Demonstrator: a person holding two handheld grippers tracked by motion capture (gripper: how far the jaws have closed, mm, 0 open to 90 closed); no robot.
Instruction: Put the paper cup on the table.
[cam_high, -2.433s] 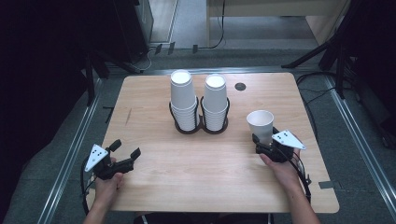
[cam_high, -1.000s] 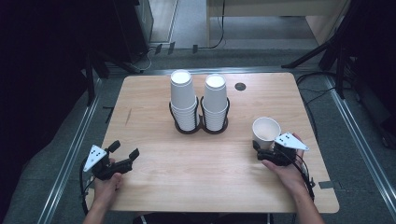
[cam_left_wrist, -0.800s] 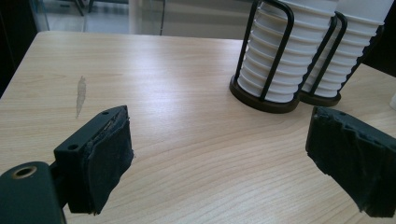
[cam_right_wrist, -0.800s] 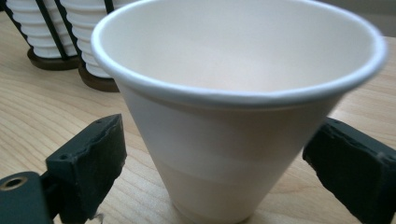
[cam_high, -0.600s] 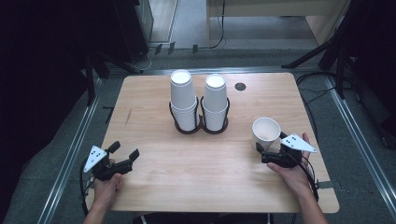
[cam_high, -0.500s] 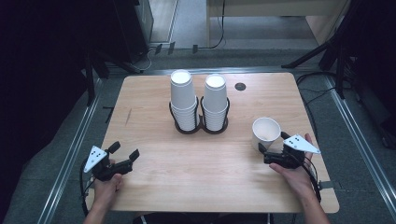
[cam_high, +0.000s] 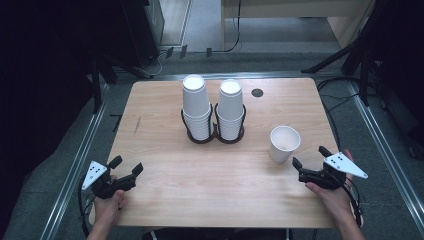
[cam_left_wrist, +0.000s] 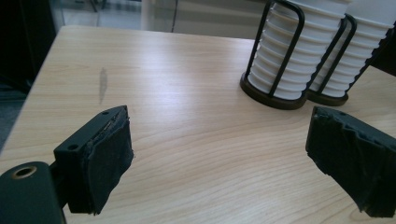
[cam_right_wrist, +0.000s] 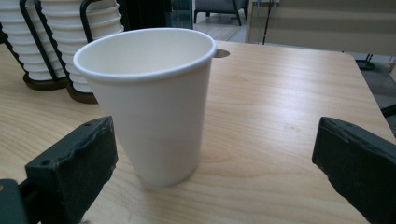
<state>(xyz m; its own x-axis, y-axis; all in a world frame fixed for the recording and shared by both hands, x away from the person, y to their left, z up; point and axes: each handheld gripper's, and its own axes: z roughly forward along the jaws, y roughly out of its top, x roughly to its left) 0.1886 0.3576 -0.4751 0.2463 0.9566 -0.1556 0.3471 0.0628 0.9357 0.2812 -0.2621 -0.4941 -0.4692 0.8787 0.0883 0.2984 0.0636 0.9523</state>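
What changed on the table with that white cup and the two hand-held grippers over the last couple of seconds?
The right gripper let go of the single white paper cup; its jaws have just been opening, and it backed toward the person. The cup stands upright, free. The left gripper and the two wire-racked stacks of white cups stayed put.

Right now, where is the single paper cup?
In the high view the single paper cup stands upright on the table's right side, just ahead of the open right gripper, right of the two cup stacks.

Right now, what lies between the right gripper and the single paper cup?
Nothing but bare wood. In the high view the right gripper is open and apart from the paper cup, and the table between them is bare.
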